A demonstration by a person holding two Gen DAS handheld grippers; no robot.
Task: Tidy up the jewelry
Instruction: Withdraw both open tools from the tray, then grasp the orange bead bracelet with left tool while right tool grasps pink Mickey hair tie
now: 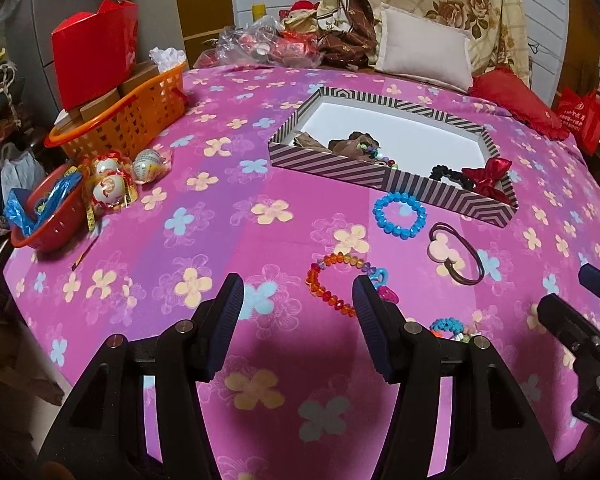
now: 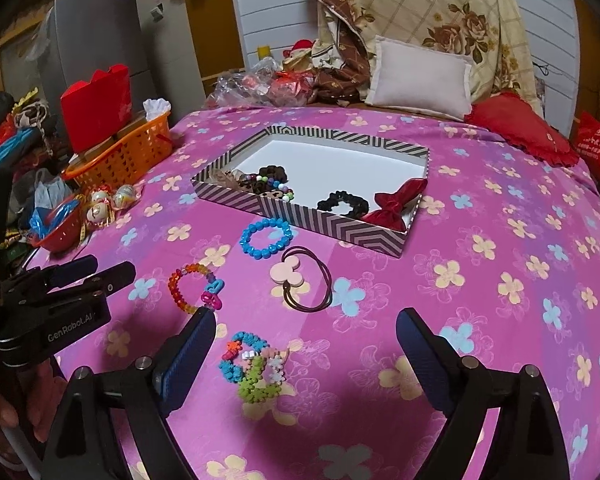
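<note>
Both grippers hover over the pink flowered bedspread [image 2: 500, 240], and neither holds anything. The right gripper [image 2: 304, 340] has its fingers spread wide, and the pastel bead bracelet [image 2: 256, 364] lies on the cloth right between them, nearer the left finger. That looks like the next pick. The left gripper [image 1: 298, 300] is spread open too, its right finger just beside the orange and rainbow bracelet [image 1: 332, 280]. Further on lie the blue bead bracelet [image 2: 266, 237] and the brown hair tie with the pink mouse-ear charm [image 2: 300, 280], both on the cloth, near the striped box [image 2: 340, 232] but outside it. Inside the box sit a red bow [image 2: 396, 200], a black scrunchie [image 2: 342, 202] and some dark beaded pieces [image 2: 270, 184]. To do this well, the right gripper should probably centre itself on the pastel cluster, come down until the tips touch the cloth, and close on the thick bunch of beads, not a single strand. The soft cover may give underfoot, so a slow squeeze seems wise; then lift clear over the box wall before letting go.
</note>
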